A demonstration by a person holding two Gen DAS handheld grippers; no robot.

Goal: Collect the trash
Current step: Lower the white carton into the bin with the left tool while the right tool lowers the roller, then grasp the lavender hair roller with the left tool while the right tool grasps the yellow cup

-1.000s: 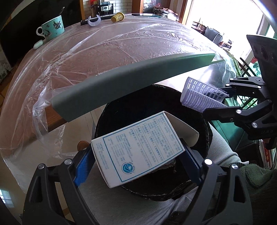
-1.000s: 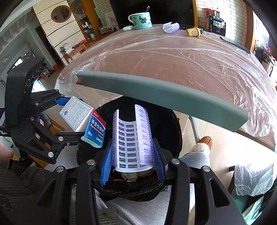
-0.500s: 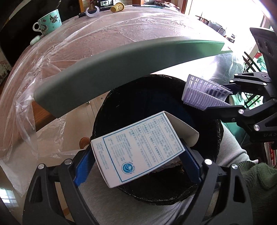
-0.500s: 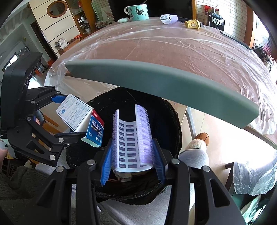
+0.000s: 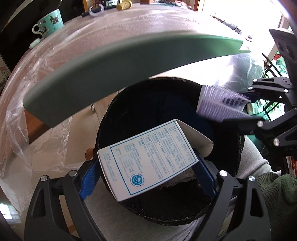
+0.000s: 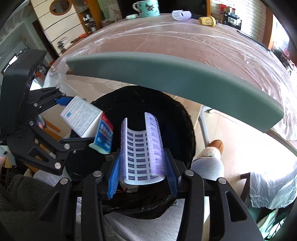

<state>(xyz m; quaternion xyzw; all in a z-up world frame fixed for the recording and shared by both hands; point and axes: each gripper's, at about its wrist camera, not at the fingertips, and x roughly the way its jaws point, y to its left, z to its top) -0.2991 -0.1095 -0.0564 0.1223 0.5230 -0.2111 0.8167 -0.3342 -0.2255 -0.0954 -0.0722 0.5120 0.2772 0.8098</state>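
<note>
My left gripper (image 5: 146, 166) is shut on a white-and-blue medicine box (image 5: 148, 159) and holds it over the near rim of a black-lined trash bin (image 5: 163, 103). My right gripper (image 6: 142, 166) is shut on a purple hair roller (image 6: 142, 148), held over the same bin (image 6: 178, 118). The right gripper with the roller (image 5: 220, 107) shows at the bin's right side in the left wrist view. The left gripper with the box (image 6: 81, 118) shows at the bin's left side in the right wrist view.
A grey-green table edge (image 5: 118, 70) overhangs the bin. The plastic-covered table (image 6: 185, 39) carries a teal mug (image 6: 146, 8), another hair roller (image 6: 181, 14) and a yellow cap (image 6: 207, 20) at its far side. My leg and slipper (image 6: 213, 148) are beside the bin.
Both grippers have sunk lower and closer over the bin, still holding the box and the roller. The table edge has risen in both views.
</note>
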